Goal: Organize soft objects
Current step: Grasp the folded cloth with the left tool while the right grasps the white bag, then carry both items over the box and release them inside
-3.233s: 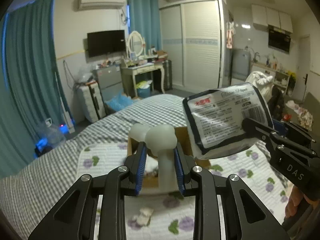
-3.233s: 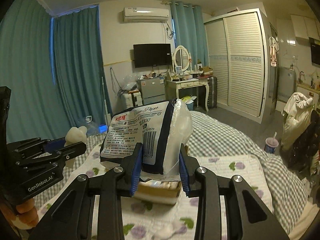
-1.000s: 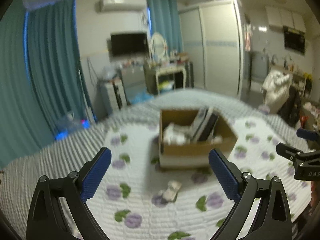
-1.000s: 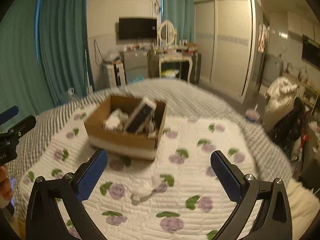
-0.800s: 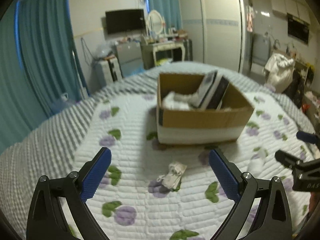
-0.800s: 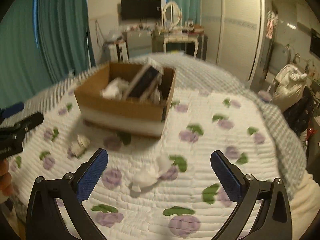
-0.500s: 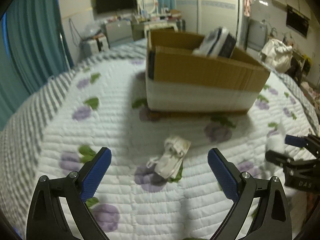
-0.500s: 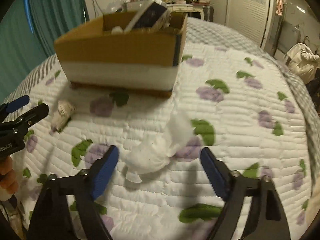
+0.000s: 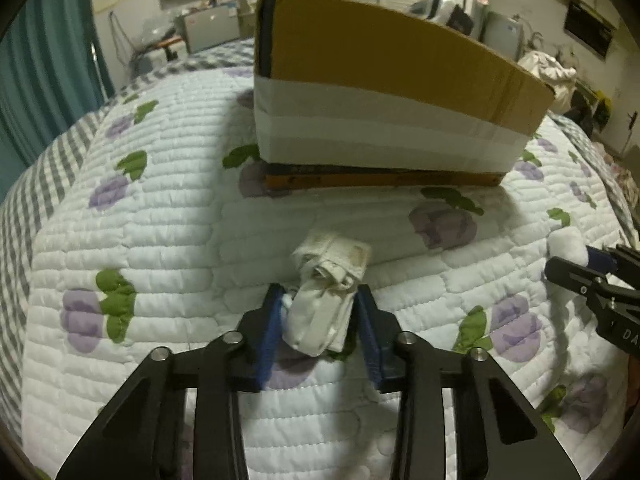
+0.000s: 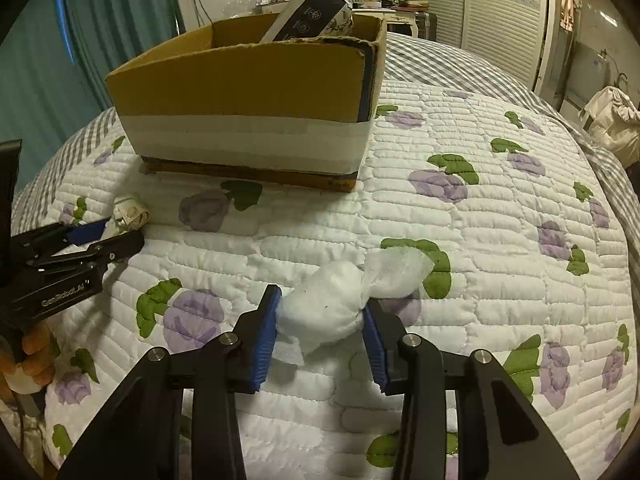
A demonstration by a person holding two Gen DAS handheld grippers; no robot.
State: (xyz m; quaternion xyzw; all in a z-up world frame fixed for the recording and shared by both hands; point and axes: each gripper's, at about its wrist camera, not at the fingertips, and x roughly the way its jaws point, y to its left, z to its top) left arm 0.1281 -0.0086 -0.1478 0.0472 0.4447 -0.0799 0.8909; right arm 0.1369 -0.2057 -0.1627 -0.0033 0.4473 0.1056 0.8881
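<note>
Quilt fills both views: white, purple flowers, green leaves, grey check border at its edges.

Box sits on the quilt, cardboard, white tape band round its lower half, a darker flattened layer under it. Left wrist view sees only the outer wall; contents hidden apart from a dark top edge of something peeking over the far rim. Right wrist view looks partly in: a pack leans up out of the box, dark face with white print, too small to read. Rest of the box interior not visible.

Left gripper, in front of the box: blue pads closed against a folded off-white cloth, which lies on the quilt. Cloth has brownish marks on its far end. Its near end is blurred; can't tell whether it has left the quilt. In the right wrist view the same gripper shows from the side, "GenRobot.AI" on its body, legible but soft. Orange-brown shape below it, cut off by the frame edge, unclear what.

Right gripper, in front of the box and to the right of the cloth: pads pressed on a white wad twisted at the middle, resting on the quilt, far half flared past the pads. In the left wrist view that gripper is cut off at the frame; lettering "DA" visible, remainder cropped.

Room behind the box: teal curtain, wardrobe, TV partly cropped at the top.
</note>
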